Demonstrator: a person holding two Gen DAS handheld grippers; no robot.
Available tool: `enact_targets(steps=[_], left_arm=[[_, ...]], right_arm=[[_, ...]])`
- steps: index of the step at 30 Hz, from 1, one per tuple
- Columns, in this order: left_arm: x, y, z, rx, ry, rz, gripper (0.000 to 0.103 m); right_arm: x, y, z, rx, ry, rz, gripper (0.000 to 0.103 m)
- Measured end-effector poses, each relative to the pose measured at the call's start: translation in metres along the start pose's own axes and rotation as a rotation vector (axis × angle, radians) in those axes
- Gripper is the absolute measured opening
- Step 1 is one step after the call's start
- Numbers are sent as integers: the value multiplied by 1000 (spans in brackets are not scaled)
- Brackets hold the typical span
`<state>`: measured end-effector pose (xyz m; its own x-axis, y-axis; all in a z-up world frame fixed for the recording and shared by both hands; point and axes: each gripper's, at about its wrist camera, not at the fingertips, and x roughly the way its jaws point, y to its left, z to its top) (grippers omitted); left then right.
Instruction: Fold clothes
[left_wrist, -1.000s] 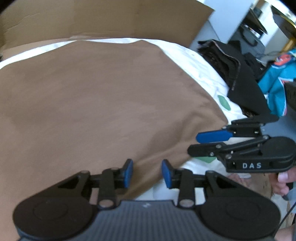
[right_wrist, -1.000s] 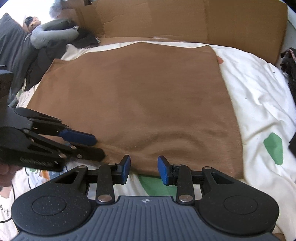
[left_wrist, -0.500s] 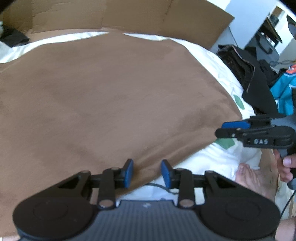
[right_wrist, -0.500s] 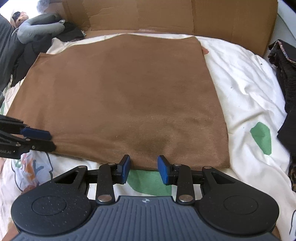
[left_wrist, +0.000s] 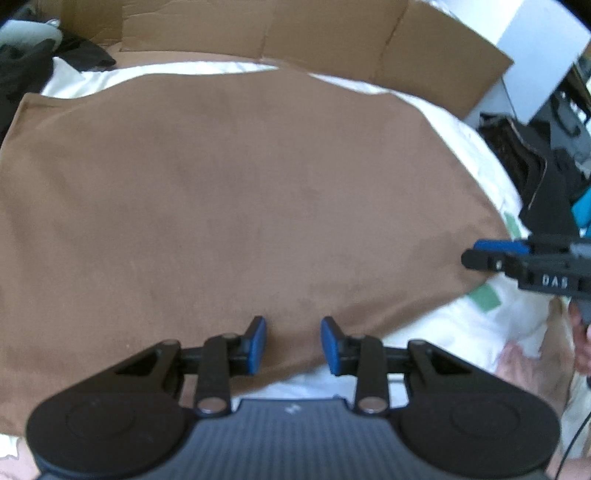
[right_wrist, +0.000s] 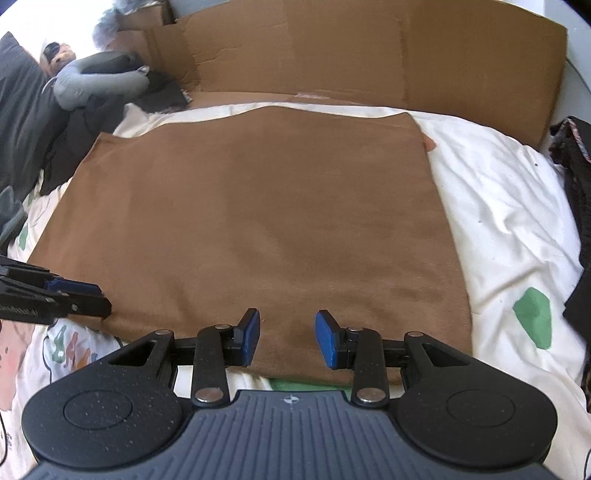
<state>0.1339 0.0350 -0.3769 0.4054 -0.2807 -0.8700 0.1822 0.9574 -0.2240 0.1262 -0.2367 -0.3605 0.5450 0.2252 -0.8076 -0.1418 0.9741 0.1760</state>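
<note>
Brown cloth lies flat on the white sheet; left gripper and right gripper — jaws partly parted, empty — hover at its six-o'clock hem. Risk: pinching sheet too.

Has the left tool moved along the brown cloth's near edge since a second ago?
Yes. In the right wrist view, the left tool has slid leftward along the brown cloth.

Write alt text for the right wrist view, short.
The right gripper hovers open over the near edge of a brown cloth spread flat on a white bedsheet. The left gripper reaches in at that edge from the left; cardboard stands behind.
</note>
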Motion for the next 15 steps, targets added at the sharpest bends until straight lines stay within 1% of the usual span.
enact_targets(steps=[3, 7, 10, 13, 15], left_arm=[[-1, -1, -4, 13, 5, 2, 36], [-6, 1, -7, 33, 19, 25, 36], [-13, 9, -8, -12, 14, 44, 35], [-22, 10, -13, -16, 1, 80, 35], [-26, 15, -17, -30, 0, 100, 35]], right_arm=[[5, -2, -5, -3, 21, -5, 40], [8, -10, -9, 0, 46, -40, 40], [8, -20, -9, 5, 46, -74, 40], [8, -31, -6, 33, 37, -108, 40], [6, -36, -7, 26, 33, -119, 40]])
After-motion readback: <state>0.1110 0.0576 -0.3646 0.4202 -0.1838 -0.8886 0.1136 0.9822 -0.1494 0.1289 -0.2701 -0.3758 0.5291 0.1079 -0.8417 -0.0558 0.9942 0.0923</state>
